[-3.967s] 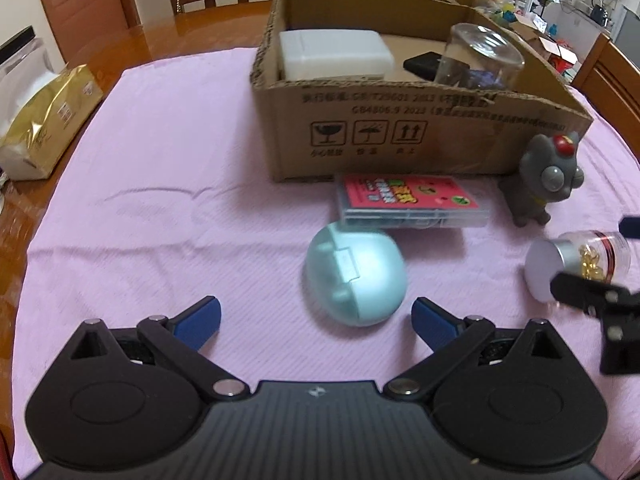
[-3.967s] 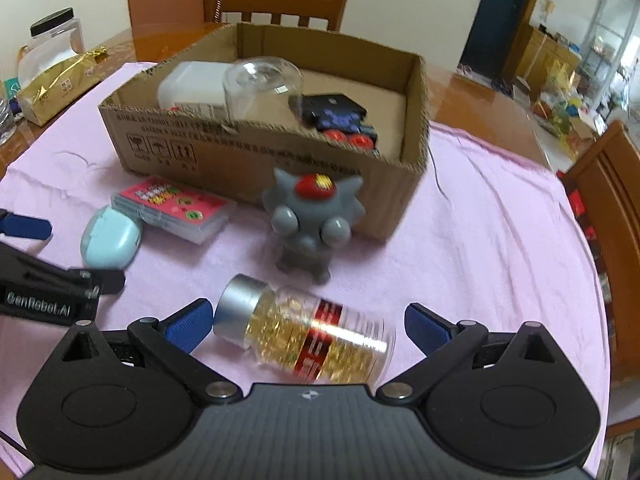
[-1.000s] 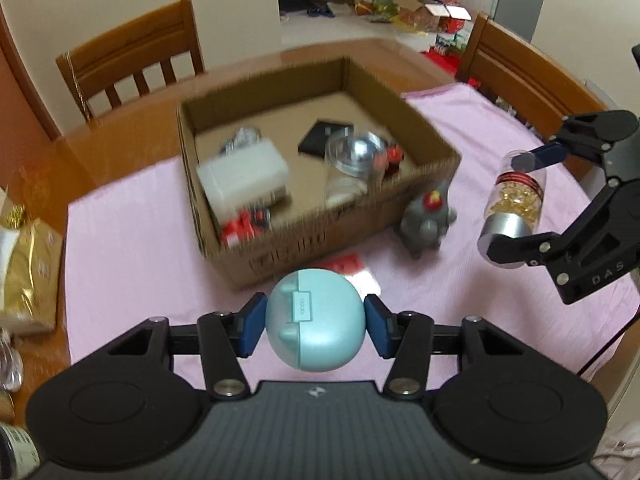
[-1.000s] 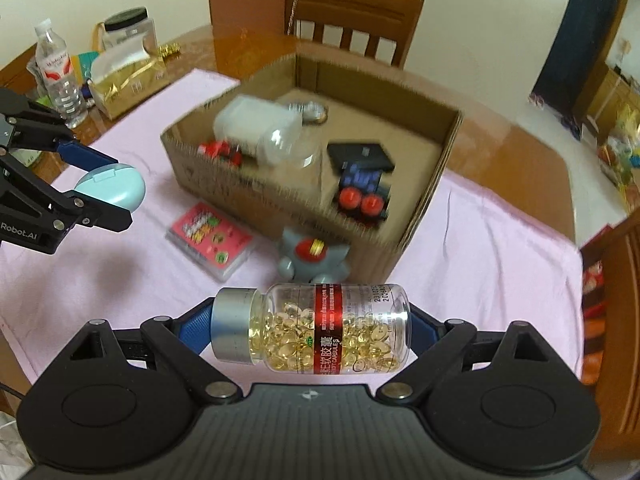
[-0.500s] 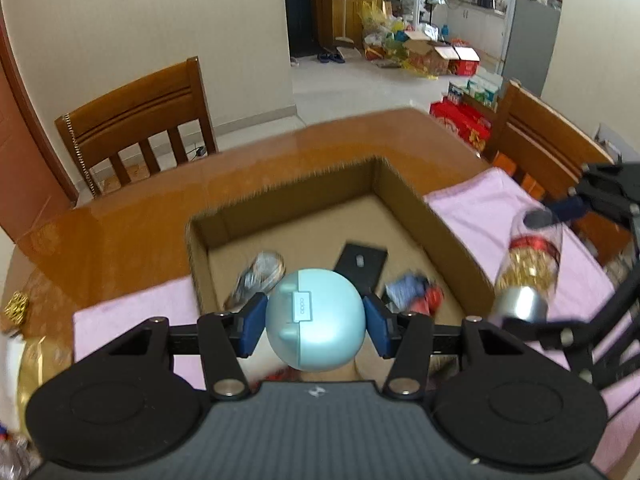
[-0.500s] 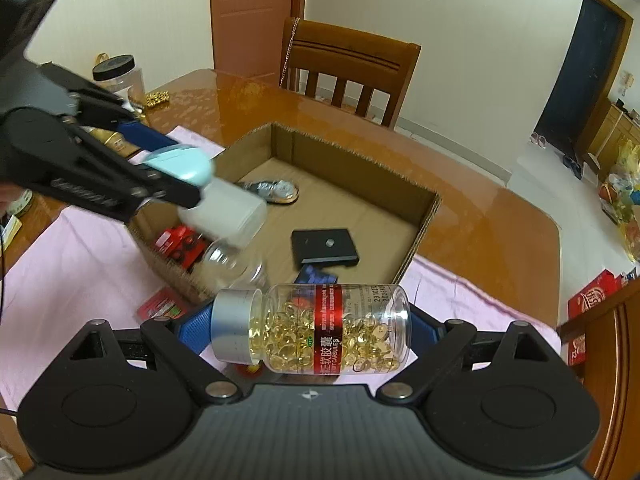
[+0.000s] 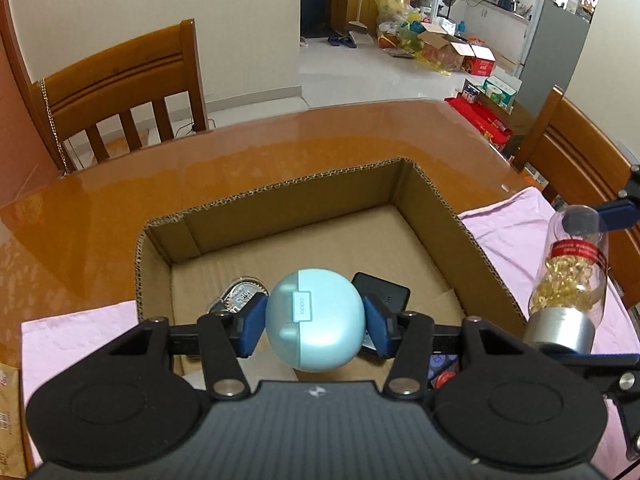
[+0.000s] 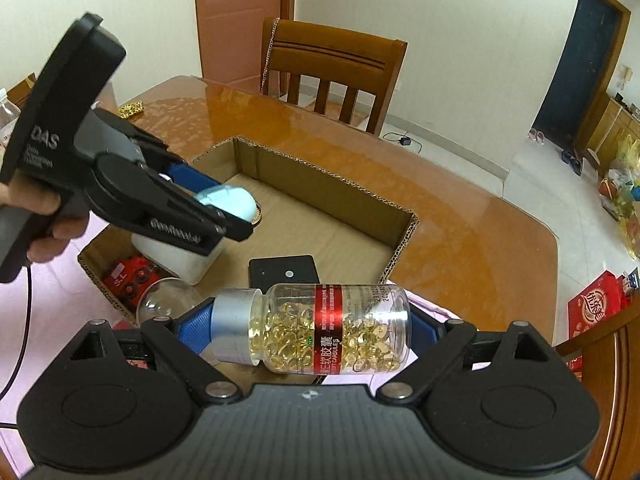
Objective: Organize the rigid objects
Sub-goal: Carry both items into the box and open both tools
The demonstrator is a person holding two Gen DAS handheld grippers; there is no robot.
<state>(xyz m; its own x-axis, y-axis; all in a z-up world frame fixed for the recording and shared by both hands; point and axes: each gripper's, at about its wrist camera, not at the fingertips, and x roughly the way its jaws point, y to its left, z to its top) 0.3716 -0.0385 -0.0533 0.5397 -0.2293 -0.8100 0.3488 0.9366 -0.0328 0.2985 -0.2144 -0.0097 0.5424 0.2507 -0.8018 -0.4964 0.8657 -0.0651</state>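
**Two loads over one box: the crowding risk**

The left tongs [image 7: 316, 326] pinch the pale blue case [image 7: 316, 320] by its sides, held in the air above the near-left part of the cardboard box [image 7: 432, 216]. The right tongs [image 8: 310, 330] pinch the capsule bottle [image 8: 320, 330] end to end, silver cap on one pad and base on the other, above the box's near-right rim.

The case is round and smooth, gripped only at its widest line; a slight slackening or tilt could let it roll out and drop onto the round tin [image 7: 240, 294] or the black box [image 7: 382, 290] lying below. The bottle, held lengthwise by its ends, could pivot or slip if the pads loosen. Both tongs sit close over the same opening, so they may knock each other if lowered together. In the right wrist view the near-left corner is already crowded with a white container [image 8: 180, 256], a red item [image 8: 128, 280] and a clear cup [image 8: 168, 306], leaving the bare far floor as the safer landing.

Legible writing: "oppo" on the case latch; "DAS" on the left tool's body; red bottle band with Chinese text and "SOFT CAPSULES".
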